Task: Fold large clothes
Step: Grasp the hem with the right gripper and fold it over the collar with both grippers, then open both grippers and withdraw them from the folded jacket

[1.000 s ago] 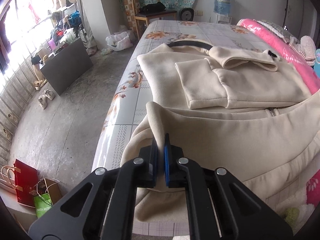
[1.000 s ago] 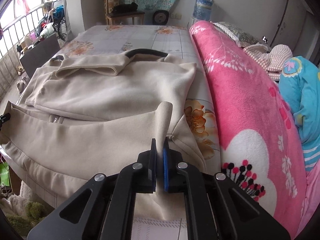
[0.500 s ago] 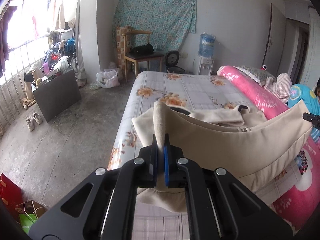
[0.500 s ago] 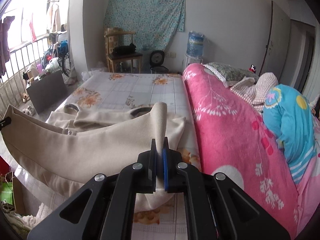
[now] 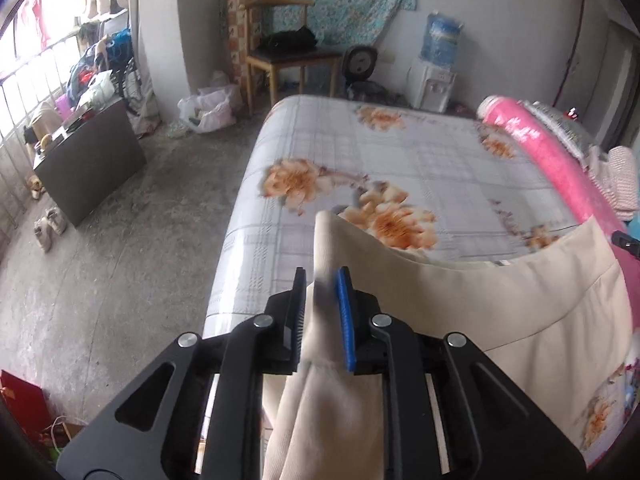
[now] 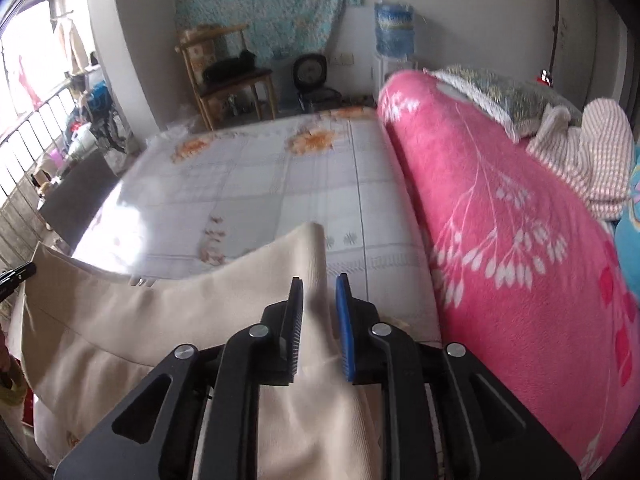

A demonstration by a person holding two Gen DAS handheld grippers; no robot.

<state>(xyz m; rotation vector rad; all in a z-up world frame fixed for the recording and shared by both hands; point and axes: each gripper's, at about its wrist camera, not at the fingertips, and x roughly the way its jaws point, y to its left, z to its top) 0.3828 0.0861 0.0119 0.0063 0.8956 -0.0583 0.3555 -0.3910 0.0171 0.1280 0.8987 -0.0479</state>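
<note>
Garment (image 5: 500, 312) hangs stretched, long axis running 3 to 9 o'clock between both grippers above the bed (image 5: 420, 160). Left gripper (image 5: 322, 312) and right gripper (image 6: 319, 320) have just been opening, jaws slightly apart, cloth loose between them.

Left gripper (image 5: 322, 300): matte black plastic frame with two angular arms, each with a triangular cut-out. Four round silver screw heads sit across the linkage. One finger (image 5: 297, 312) has a black ribbed pad; the other has a blue pad.

Right gripper (image 6: 319, 304): identical build, with black frame, silver screws, one black and one blue pad.
</note>
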